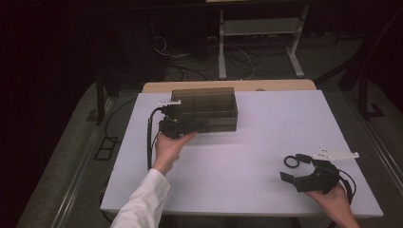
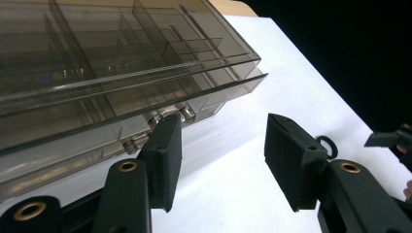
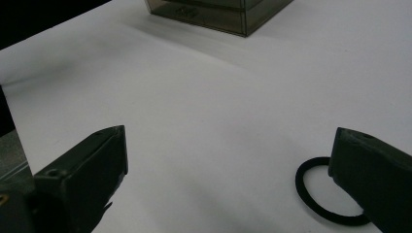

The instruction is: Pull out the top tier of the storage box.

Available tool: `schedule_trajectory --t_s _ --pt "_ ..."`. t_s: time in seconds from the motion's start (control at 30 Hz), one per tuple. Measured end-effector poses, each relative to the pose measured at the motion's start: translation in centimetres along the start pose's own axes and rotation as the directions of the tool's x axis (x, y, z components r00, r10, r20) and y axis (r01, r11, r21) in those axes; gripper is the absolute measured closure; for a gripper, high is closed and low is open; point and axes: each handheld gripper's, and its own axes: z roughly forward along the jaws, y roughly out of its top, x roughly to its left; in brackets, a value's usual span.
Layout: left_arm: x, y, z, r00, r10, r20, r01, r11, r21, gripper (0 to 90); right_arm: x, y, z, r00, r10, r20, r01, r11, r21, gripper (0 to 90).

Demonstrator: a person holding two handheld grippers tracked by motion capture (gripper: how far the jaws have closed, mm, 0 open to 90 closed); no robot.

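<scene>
The left gripper [image 2: 221,160] is hovering at the front of the smoky plastic compartment box [image 1: 204,108] near the table's [image 1: 247,161] far edge, jaws apart with nothing between them, one pad just beside the box's latch [image 2: 167,116]. The right gripper [image 3: 228,184] is waiting wide open near the table's near right corner, beside a black ring [image 3: 323,196]. The lid looks barely cracked; opening it and placing the ring likely remain.

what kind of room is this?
Probably a lab or workshop recording bay: a white-topped table under the camera, loose cables on the dark floor behind it, and a metal stand frame beyond.
</scene>
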Motion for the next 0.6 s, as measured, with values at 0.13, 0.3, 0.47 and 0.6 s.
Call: schedule_trajectory --t_s 0.13,0.3,0.47,0.6 --pt "-0.4 0.5 -0.1 0.9985 0.054 0.012 -0.054 0.9984 0.02 47.2 0.0 0.0 0.0 1.0 -0.001 0.0 0.001 1.0 0.001 0.3" --pt "-0.7 1.2 -0.2 0.9953 0.097 0.006 -0.097 0.9945 0.041 46.4 0.0 0.0 0.0 1.0 -0.001 -0.001 0.001 1.0 0.001 0.3" --pt "-1.0 2.1 -0.4 0.9872 0.16 -0.003 -0.159 0.9847 0.071 46.5 0.0 0.0 0.0 1.0 -0.002 -0.001 0.002 1.0 0.0 0.3" --pt "-1.2 2.6 -0.5 0.9788 0.205 -0.002 -0.204 0.9749 0.09 46.5 0.0 0.0 0.0 1.0 -0.002 -0.001 0.002 1.0 0.0 0.3"
